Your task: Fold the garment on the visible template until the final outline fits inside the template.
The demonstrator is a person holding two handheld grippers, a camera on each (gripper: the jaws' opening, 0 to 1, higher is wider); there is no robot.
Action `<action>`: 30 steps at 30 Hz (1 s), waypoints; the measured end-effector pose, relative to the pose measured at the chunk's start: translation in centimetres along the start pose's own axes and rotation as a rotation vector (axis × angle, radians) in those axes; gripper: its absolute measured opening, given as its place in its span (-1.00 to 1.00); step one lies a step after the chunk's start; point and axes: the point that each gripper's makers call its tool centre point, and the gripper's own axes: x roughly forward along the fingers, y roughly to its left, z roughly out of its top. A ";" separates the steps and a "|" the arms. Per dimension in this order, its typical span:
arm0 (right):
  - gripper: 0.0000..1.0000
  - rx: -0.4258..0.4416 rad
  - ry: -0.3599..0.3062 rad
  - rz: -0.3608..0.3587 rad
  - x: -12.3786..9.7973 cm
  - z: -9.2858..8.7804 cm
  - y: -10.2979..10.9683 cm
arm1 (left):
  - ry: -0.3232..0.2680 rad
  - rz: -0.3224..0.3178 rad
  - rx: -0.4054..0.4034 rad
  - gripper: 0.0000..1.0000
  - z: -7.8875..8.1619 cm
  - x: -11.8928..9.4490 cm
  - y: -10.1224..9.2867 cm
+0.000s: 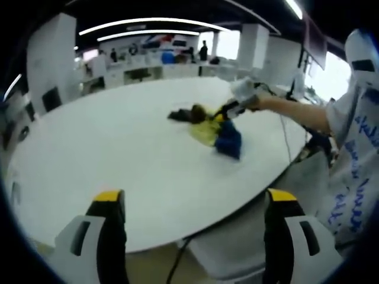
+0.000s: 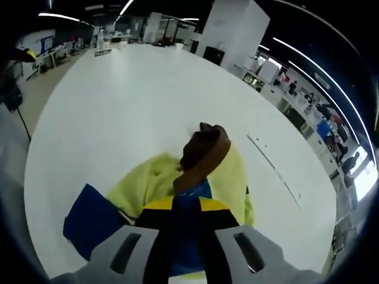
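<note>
Garment (image 1: 216,131) lies bunched on the white tabletop (image 1: 118,148), pinched in the right hand-held gripper (image 2: 188,213); the left hand-held gripper (image 1: 192,204) hovers well apart, jaws spread, holding nothing.

No legible text or labels.

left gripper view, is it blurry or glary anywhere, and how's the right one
Left gripper view: soft overall, the garment smeared, a window at right blown out white, the table edge bowed by the fisheye. Right gripper view: sharper; ceiling strip lights streak, and the right hand-held gripper is shut on the garment, with little shadow.
</note>
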 end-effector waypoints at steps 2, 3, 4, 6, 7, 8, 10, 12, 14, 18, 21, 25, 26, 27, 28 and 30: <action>-0.83 0.010 -0.005 -0.003 -0.2 0.1 -0.1 | 0.001 0.001 0.000 0.87 0.0 0.0 0.0; -0.84 0.017 -0.008 -0.001 -0.3 0.2 -0.1 | 0.003 0.001 0.000 0.87 -0.1 0.0 0.0; -0.85 0.029 -0.011 0.000 -0.4 0.2 -0.1 | 0.004 0.002 0.001 0.86 -0.1 0.0 0.0; -0.87 0.037 -0.011 0.002 -0.5 0.0 -0.1 | -0.001 0.005 0.003 0.85 0.0 0.0 0.0; -0.89 0.043 -0.011 0.003 -0.5 0.0 -0.1 | -0.003 0.004 0.002 0.86 0.0 0.0 0.0; -0.91 0.055 -0.013 0.005 -0.7 0.1 0.0 | -0.004 0.003 0.001 0.85 0.1 0.0 -0.1; -0.94 0.073 -0.021 0.001 -1.0 0.1 -0.2 | -0.004 0.003 0.005 0.86 0.2 0.1 -0.1; -0.95 0.084 -0.027 -0.001 -1.4 0.2 -0.2 | -0.006 0.000 0.009 0.86 0.3 0.1 -0.2; -0.95 0.087 -0.031 -0.006 -1.7 0.2 -0.2 | -0.008 -0.002 0.013 0.86 0.4 0.1 -0.2; -0.95 0.086 -0.042 -0.015 -2.4 0.3 -0.2 | -0.019 -0.004 0.018 0.85 0.6 0.1 -0.3; -0.95 0.095 -0.048 -0.020 -2.9 0.4 -0.4 | -0.022 -0.004 0.020 0.85 0.6 0.2 -0.2; -0.96 0.096 -0.053 -0.032 -3.5 0.5 -0.3 | -0.025 -0.015 0.011 0.82 0.5 0.6 -0.3; -0.96 0.097 -0.055 -0.035 -3.7 0.5 -0.3 | -0.024 -0.020 -0.001 0.82 0.3 0.8 -0.2; -0.96 0.098 -0.056 -0.036 -3.9 0.5 -0.3 | -0.019 -0.022 -0.006 0.82 0.1 1.0 -0.2; -0.96 0.100 -0.058 -0.037 -4.1 0.5 -0.4 | -0.014 -0.025 -0.005 0.82 0.0 1.2 -0.3; -0.96 0.102 -0.066 -0.043 -4.5 0.7 -0.4 | -0.013 -0.037 0.003 0.82 0.0 1.5 -0.5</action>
